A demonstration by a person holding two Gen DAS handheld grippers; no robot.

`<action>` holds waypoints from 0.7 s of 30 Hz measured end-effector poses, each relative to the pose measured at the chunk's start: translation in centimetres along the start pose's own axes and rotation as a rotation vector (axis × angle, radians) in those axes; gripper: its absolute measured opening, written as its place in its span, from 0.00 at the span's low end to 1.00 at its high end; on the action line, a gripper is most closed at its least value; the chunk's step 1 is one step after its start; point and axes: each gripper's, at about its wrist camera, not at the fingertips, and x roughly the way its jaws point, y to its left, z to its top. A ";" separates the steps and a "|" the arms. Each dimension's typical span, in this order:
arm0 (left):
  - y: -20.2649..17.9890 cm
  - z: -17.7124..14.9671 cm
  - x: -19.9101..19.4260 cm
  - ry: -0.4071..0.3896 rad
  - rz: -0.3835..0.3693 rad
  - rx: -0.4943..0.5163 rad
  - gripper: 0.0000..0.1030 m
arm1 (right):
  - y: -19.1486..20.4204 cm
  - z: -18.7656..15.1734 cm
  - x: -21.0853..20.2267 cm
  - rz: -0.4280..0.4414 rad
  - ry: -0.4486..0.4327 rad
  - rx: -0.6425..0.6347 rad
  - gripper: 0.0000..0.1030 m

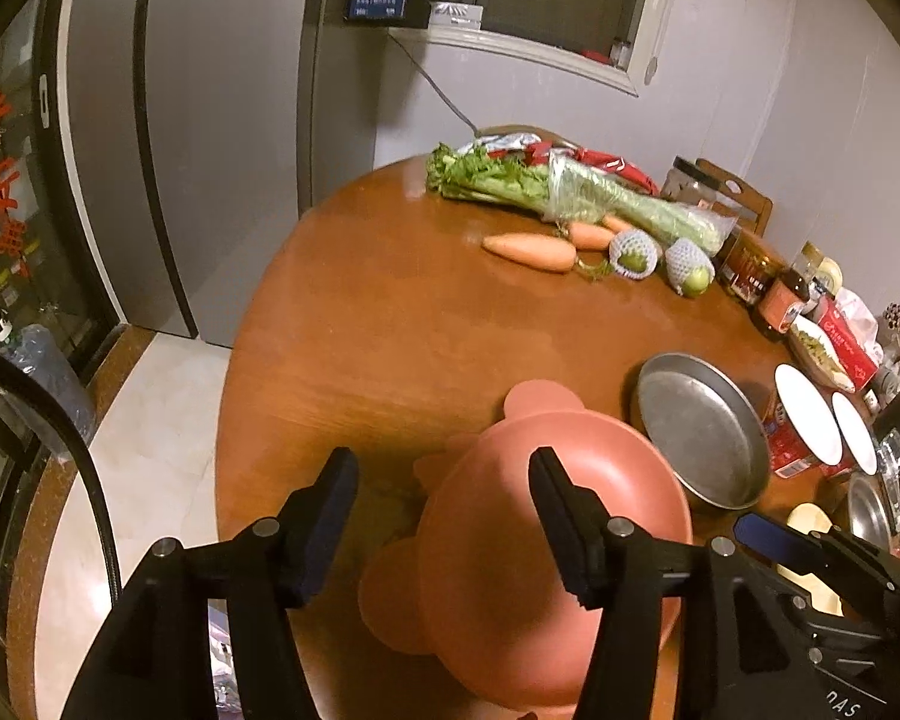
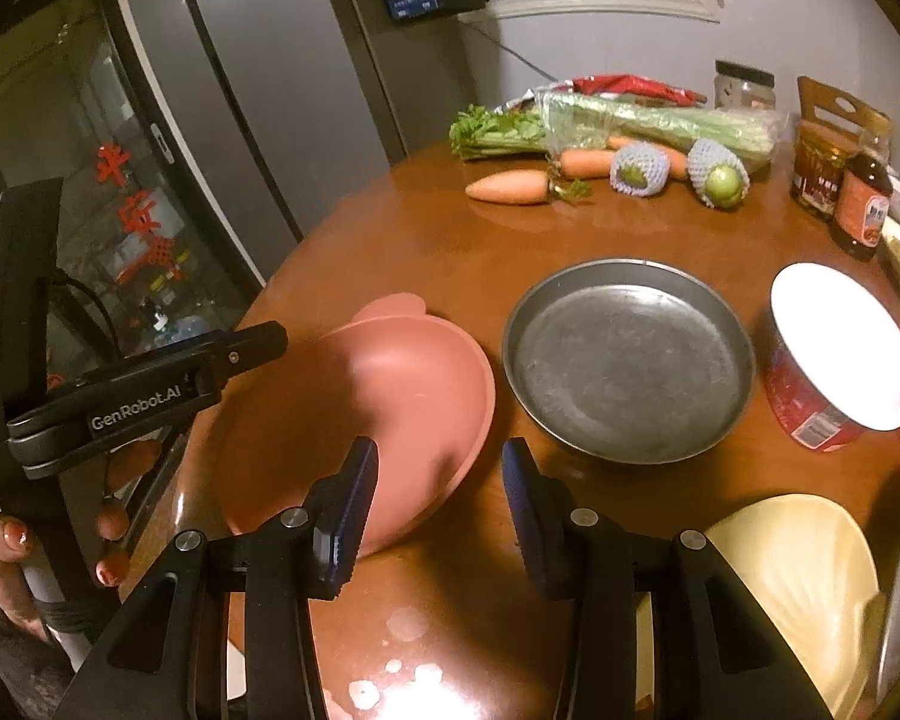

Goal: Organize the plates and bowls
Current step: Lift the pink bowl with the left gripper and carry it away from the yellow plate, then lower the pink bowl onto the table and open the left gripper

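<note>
Pink bear-eared bowl rests on the counter, lower centre, beneath the released left hand-held gripper; right hand-held gripper clenched, empty.

Three carrots, two netted fruits (green), one metal pan

The cream plate is partly hidden behind the right tool and cut off by the frame's edge.

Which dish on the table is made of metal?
The round grey pan, between the pink bowl and the red tub; it alone looks dull and metallic.
</note>
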 end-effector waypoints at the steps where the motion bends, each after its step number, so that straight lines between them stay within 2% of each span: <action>1: 0.0 0.0 -0.3 -0.003 0.001 -0.002 0.58 | 0.1 0.0 -0.3 -0.002 -0.007 -0.004 0.43; 6: -0.9 -0.5 -1.9 -0.014 0.006 0.007 0.60 | 0.4 -0.2 -2.0 -0.019 -0.043 -0.017 0.44; 21: -7.1 -2.2 -5.6 -0.054 -0.094 0.088 0.62 | -1.4 -2.7 -9.6 -0.106 -0.157 -0.004 0.49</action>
